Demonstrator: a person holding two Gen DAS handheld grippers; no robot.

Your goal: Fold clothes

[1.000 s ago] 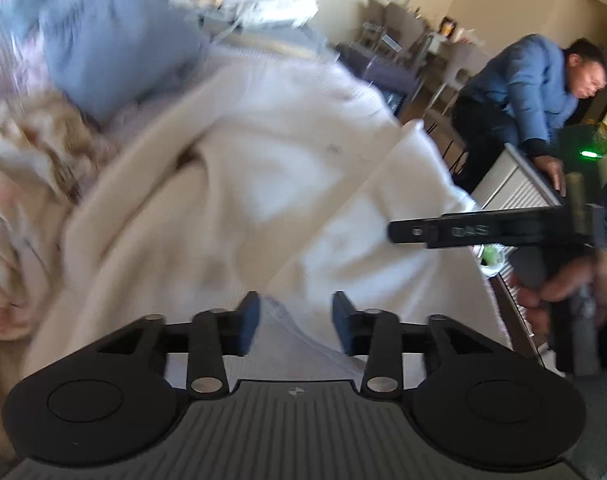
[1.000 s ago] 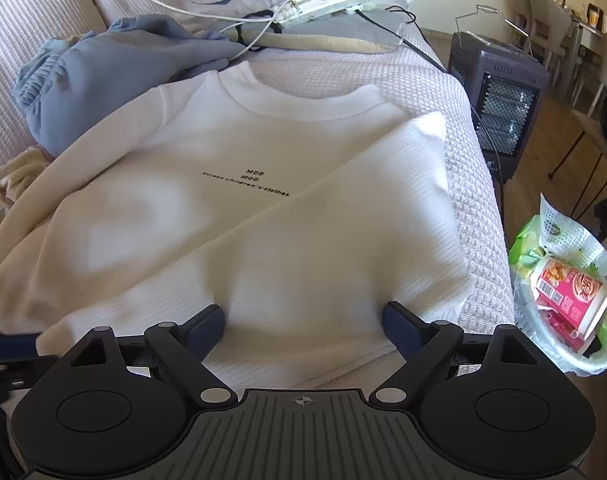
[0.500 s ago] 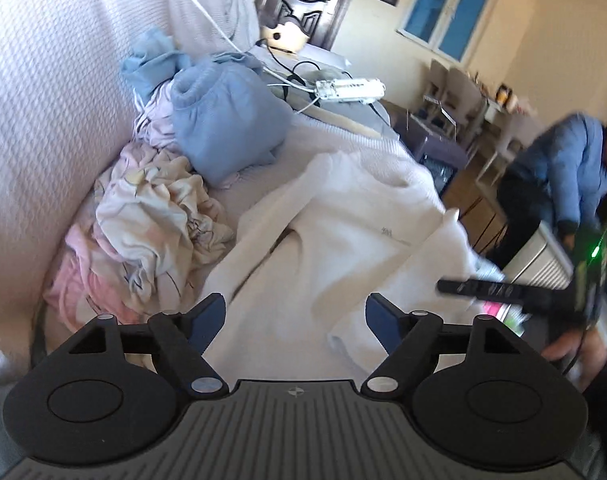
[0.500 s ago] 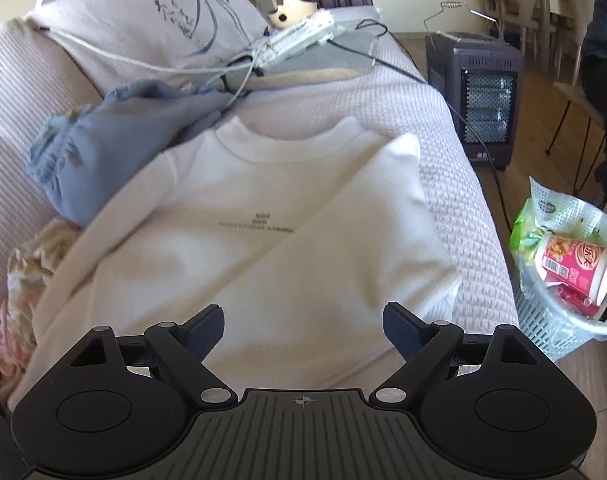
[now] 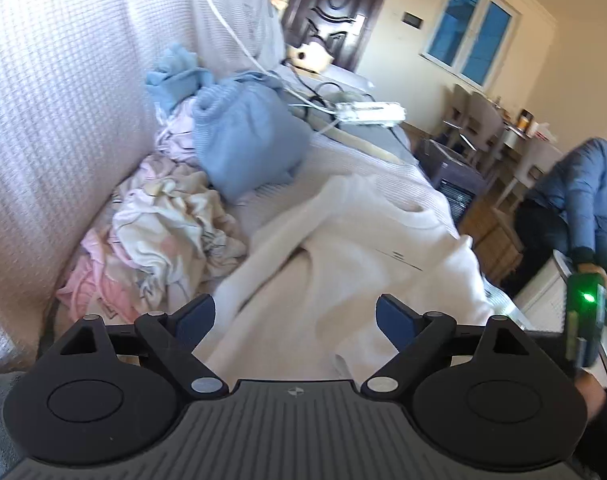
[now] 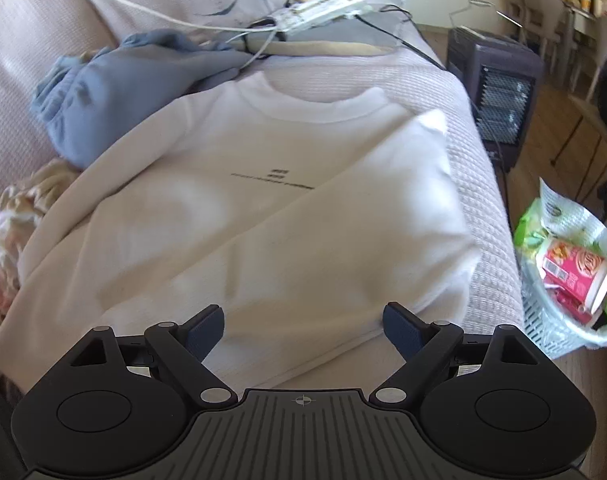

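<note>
A white sweatshirt (image 6: 231, 208) with small black chest print lies front up on the sofa, its right sleeve folded diagonally across the body. It also shows in the left wrist view (image 5: 355, 264). My right gripper (image 6: 303, 326) is open and empty above the sweatshirt's lower hem. My left gripper (image 5: 295, 320) is open and empty above the garment's left side, near its long left sleeve. The right gripper's body with a green light (image 5: 583, 320) shows at the left view's right edge.
A blue garment (image 6: 115, 88) and a crumpled floral cloth (image 5: 163, 232) lie at the sofa's back left. A power strip (image 6: 323, 4) with cables sits behind. A heater (image 6: 495, 84) and a waste basket (image 6: 567, 280) stand right of the sofa. A person in blue (image 5: 583, 200) stands beyond.
My left gripper opened, let go of the white cloth and pulled back and up. My right gripper stayed open and drew back a little from the sweatshirt.
</note>
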